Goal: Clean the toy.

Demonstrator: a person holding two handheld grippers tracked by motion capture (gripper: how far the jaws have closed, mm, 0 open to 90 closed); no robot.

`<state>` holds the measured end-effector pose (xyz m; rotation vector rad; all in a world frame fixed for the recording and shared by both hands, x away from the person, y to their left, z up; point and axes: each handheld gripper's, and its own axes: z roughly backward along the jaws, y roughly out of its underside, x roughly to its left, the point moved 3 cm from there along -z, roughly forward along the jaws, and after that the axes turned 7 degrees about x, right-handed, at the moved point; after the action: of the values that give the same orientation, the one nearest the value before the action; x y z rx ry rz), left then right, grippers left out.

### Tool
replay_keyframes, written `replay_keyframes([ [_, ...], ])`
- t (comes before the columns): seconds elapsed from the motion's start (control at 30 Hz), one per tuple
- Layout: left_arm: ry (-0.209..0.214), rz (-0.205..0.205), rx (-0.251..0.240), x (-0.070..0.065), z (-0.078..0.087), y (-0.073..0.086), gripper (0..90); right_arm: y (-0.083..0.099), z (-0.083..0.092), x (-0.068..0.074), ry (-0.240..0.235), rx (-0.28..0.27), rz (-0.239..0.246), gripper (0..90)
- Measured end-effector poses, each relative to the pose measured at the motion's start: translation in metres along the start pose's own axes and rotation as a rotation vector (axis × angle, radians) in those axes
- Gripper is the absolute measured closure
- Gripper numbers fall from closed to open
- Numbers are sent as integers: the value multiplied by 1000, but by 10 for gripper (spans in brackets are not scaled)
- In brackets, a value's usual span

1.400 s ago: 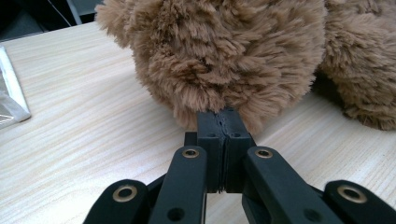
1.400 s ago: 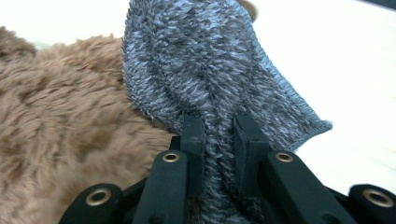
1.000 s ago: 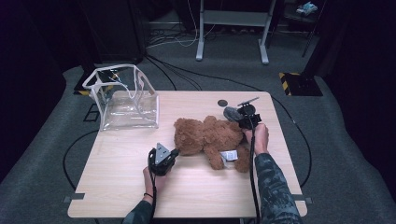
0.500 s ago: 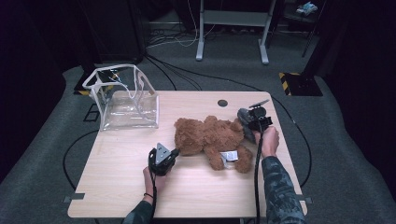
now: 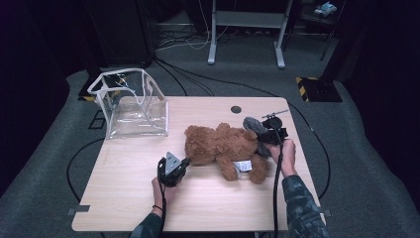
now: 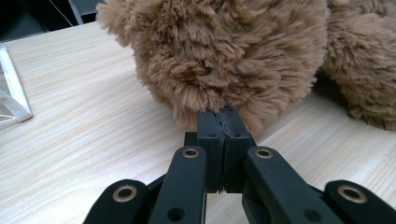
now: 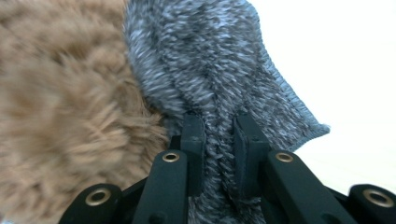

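Teddy bear [image 5: 225, 148] in shaggy brown plush lies on its side across the middle of the pale wooden table [image 5: 124, 198], and we judge the step in hand to be pulling a knitted garment off it, or onto it; we cannot tell which.

Starting at the left, a clear plastic bag [image 5: 133, 106] with white piping stands open near the table's far corner, well apart from the bear. Our left gripper [image 5: 174, 167] sits at the bear's left end with its jaws clenched on a tuft of fur; the left gripper view shows the pads pressed together right under the round, fluffy mass [image 6: 219, 56].

At the right end, our right gripper [image 5: 270, 134] grasps a grey marled knit piece [image 7: 219, 84], ribbed and stretchy, bunched between its jaws beside the brown fur.

Next, we think, the left must anchor while the right draws the knit steadily along the limb, without letting it slip.
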<state>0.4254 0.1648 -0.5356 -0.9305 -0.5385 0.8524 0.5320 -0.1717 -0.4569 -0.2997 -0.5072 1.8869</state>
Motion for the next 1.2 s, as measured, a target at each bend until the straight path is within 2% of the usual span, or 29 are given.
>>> replay_keyframes([
  [0.07, 2, 0, 5, 0, 0, 0, 888, 1, -16, 1, 13, 52, 16, 765],
  [0.17, 3, 2, 2, 0, 0, 0, 888, 3, -29, 2, 21, 76, -6, 764],
  [0.23, 3, 1, 3, 0, 0, 0, 888, 3, -33, 0, 32, 75, 2, 764],
  [0.33, 4, 1, 2, 0, 0, 0, 888, 5, -37, -4, 98, 109, 18, 763],
  [0.4, 3, 1, 2, 0, 0, 0, 888, 9, -40, -14, 160, 141, 11, 763],
  [0.5, 3, -1, 3, 0, 0, 0, 888, 17, -42, -26, 193, 179, -27, 762],
  [0.6, 2, 1, 0, 0, 0, 0, 888, 20, -33, -31, 176, 148, -45, 761],
  [0.7, 1, -6, 3, 0, 0, 0, 888, 17, -15, -30, 126, 70, -75, 760],
  [0.8, 2, -5, 4, 0, 0, 0, 888, 11, 3, -25, 54, 1, -88, 760],
  [0.87, 2, -6, 5, 0, 0, 0, 888, 8, 7, -18, 17, -19, -73, 760],
  [0.93, 3, -5, 8, 0, 0, 0, 888, 5, 4, -10, 4, -3, -42, 760],
  [1.0, 3, -5, 7, 0, 0, 0, 888, 2, -6, -3, 31, 27, -10, 760],
  [1.1, 5, -1, 5, 0, 0, 0, 888, 2, -22, 0, 50, 67, -5, 760],
  [1.17, 5, 0, 3, 0, 0, 0, 888, 4, -32, -4, 81, 86, -6, 760],
  [1.2, 5, -5, 7, 0, 0, 0, 888, 5, -36, -5, 90, 91, -29, 760],
])
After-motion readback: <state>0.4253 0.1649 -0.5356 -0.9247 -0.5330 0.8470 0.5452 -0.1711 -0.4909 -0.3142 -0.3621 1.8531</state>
